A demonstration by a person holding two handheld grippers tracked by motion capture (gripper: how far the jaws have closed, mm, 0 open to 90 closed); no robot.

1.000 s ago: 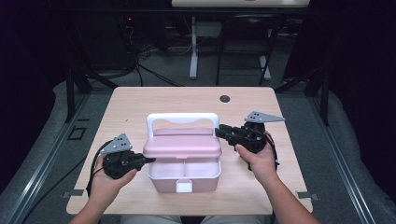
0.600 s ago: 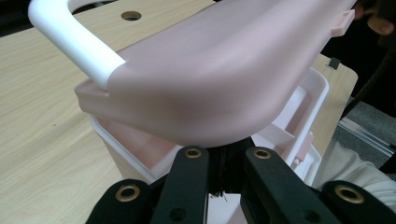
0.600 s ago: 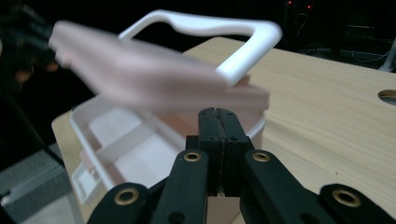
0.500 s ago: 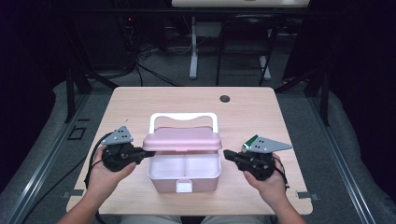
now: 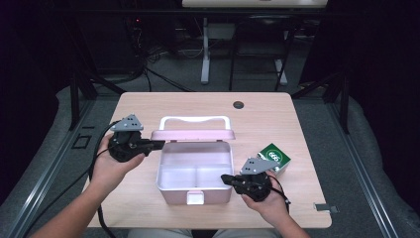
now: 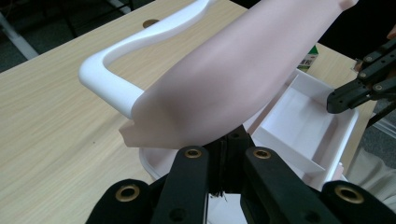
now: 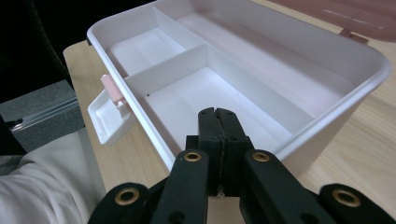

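A pink box [image 5: 194,194] stands open in the middle of the table, and its white inside [image 7: 196,98] is split into compartments with nothing in them. Its lid [image 5: 193,135] is tilted up at the back, the white handle [image 5: 194,120] behind it. My left gripper [image 5: 159,144] is shut at the lid's left end. In the left gripper view the lid [image 6: 233,79] covers the tips of my left gripper [image 6: 229,139]. My right gripper [image 5: 224,177] is shut and holds nothing. Its tips [image 7: 217,113] reach over the box's near right rim [image 7: 327,112].
A small green carton [image 5: 275,157] lies on the table right of the box, just behind my right hand. The box's front latch [image 7: 109,116] hangs open. A dark cable hole [image 5: 238,104] sits near the table's far edge. Dark floor and stands surround the table.
The lid has gone from closed to tilted up, my left gripper rising with it. My right gripper has left the handle end and come down to the box's front right. The green carton is uncovered.
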